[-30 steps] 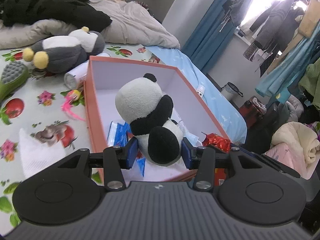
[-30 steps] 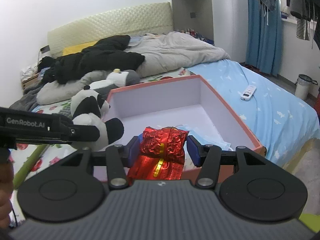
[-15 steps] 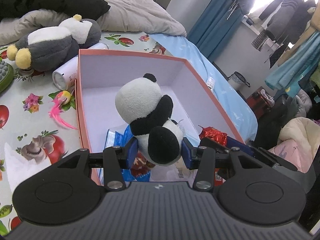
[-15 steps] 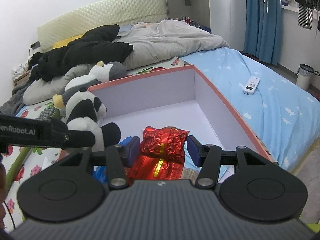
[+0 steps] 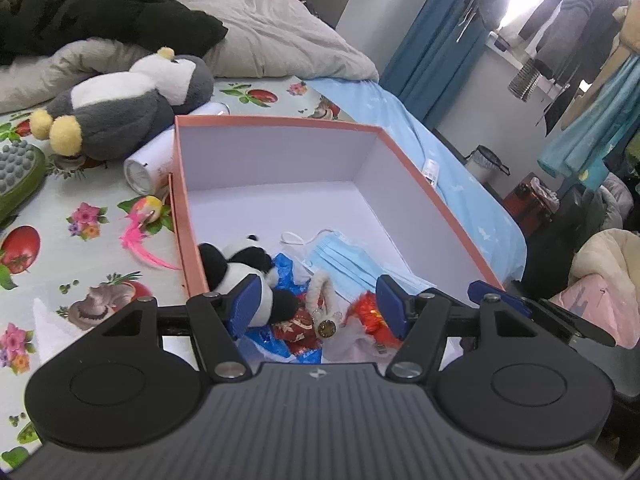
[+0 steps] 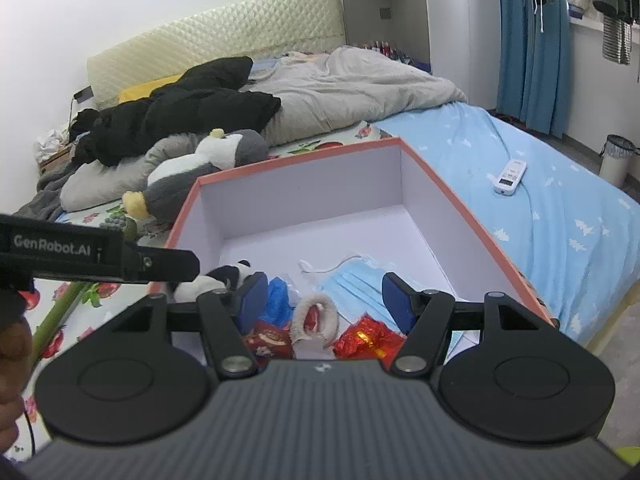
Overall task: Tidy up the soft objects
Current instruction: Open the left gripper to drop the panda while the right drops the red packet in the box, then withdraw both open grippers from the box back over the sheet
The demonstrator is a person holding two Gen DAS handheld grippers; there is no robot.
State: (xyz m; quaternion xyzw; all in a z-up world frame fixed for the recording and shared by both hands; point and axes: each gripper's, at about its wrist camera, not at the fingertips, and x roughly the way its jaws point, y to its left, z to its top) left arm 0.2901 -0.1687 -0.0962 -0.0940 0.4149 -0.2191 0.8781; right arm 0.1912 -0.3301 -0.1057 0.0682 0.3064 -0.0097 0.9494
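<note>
An orange box with a white inside (image 5: 280,122) (image 6: 300,156) sits on the bed. A panda plush (image 5: 236,264) (image 6: 216,276) lies in its near left corner. A red foil packet (image 5: 366,314) (image 6: 366,340) lies near the front, beside a blue face mask (image 5: 344,258) (image 6: 356,280) and a blue wrapper (image 6: 280,300). My left gripper (image 5: 320,306) is open and empty above the box's near end. My right gripper (image 6: 324,300) is open and empty over the same spot. A grey penguin plush (image 5: 120,104) (image 6: 192,176) lies on the bed beyond the box.
A white can (image 5: 150,162), a pink feather toy (image 5: 144,216) and a green massage brush (image 5: 18,172) lie left of the box. A remote (image 6: 510,176) lies on the blue sheet. Black clothes (image 6: 180,108) and a grey duvet (image 6: 352,92) are piled behind.
Both grippers opened. The panda plush dropped from the left gripper into the box, and the red foil packet dropped from the right gripper into the box.
</note>
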